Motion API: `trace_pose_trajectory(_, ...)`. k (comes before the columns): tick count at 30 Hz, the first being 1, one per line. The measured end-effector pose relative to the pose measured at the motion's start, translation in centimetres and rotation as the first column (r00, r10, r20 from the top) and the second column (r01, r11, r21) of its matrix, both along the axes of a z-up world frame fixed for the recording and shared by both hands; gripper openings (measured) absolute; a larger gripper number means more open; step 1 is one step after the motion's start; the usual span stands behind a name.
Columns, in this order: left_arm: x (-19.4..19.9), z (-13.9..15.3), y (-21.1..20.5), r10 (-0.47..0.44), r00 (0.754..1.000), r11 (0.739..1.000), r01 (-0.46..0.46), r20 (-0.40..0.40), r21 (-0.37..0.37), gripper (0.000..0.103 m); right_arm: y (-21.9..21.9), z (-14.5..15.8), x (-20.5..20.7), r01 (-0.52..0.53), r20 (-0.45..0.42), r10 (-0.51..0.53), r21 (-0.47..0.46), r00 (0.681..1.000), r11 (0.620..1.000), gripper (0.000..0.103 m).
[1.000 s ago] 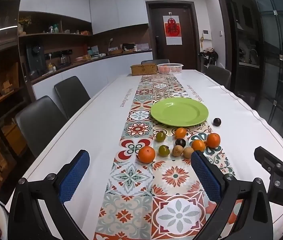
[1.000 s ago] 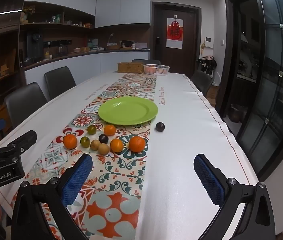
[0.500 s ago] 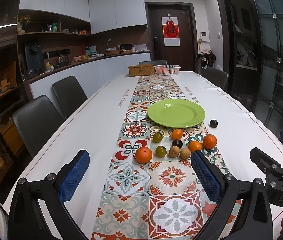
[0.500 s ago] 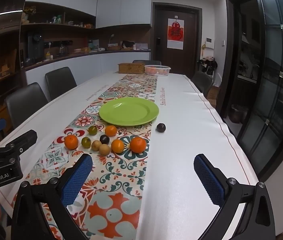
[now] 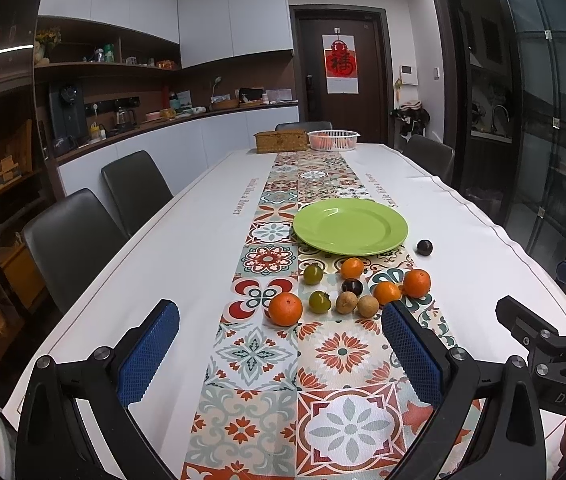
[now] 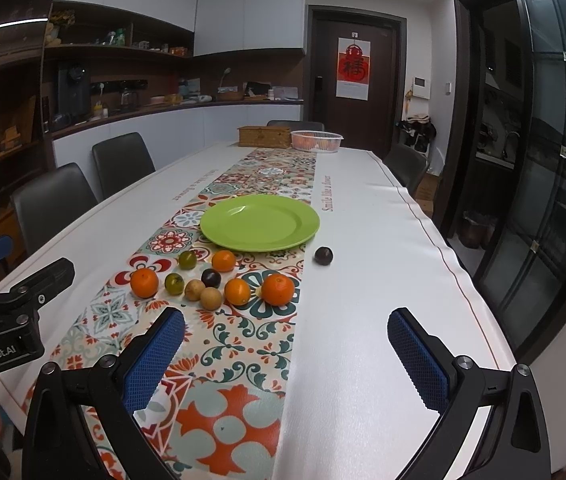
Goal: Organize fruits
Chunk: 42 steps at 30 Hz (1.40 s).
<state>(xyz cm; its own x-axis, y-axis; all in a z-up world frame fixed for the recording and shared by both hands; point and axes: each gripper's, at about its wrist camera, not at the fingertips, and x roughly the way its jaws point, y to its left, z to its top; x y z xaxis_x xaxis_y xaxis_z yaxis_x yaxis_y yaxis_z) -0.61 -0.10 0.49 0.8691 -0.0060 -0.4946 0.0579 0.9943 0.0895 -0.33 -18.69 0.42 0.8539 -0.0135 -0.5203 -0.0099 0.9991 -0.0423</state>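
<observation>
While both grippers hang above the near end of the table (image 5: 187,248), no fruit is held: the left gripper (image 5: 279,354) and the right gripper (image 6: 285,354) each have their blue pads spread wide apart with nothing between them.

The fruits lie loose on the patterned runner (image 5: 267,360), just short of the empty green plate (image 5: 350,226), which probably serves as the collection point. The group comprises:
- four oranges, the leftmost (image 5: 285,309) nearest the left gripper and the largest (image 6: 278,289) at the right end;
- two green tomatoes (image 5: 319,301);
- two tan longans (image 6: 211,298);
- one dark plum (image 5: 351,287) inside the cluster.

A second dark plum (image 6: 323,255) lies apart on the white cloth, beside the plate's right rim.

Wide jaws suit a first grasp; the judgement is that sorting has not begun.

View differences:
- The left wrist view centres the cluster between its pads and shows the right gripper's body at the right edge.
- The right wrist view places the cluster off to its left, shows the stray plum more plainly, and catches the left gripper's body at the left edge.

A woven box (image 6: 264,136) and a white basket (image 6: 316,140) stand at the far end.
</observation>
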Motion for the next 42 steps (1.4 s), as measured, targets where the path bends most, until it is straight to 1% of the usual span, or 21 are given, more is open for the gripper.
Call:
trace_pose_trajectory(16,-0.4,0.2,0.0,-0.010,1.000,1.000,0.010,0.004,-0.005,0.103,0.3,-0.1,0.0,-0.010,-0.009,0.010,-0.007,1.000,1.000,0.103)
trace_pose_trajectory(42,-0.5,1.0,0.3,-0.019,1.000,1.000,0.019,0.023,-0.010,0.103,0.5,0.1,0.0,-0.018,0.000,0.018,-0.010,1.000,1.000,0.103)
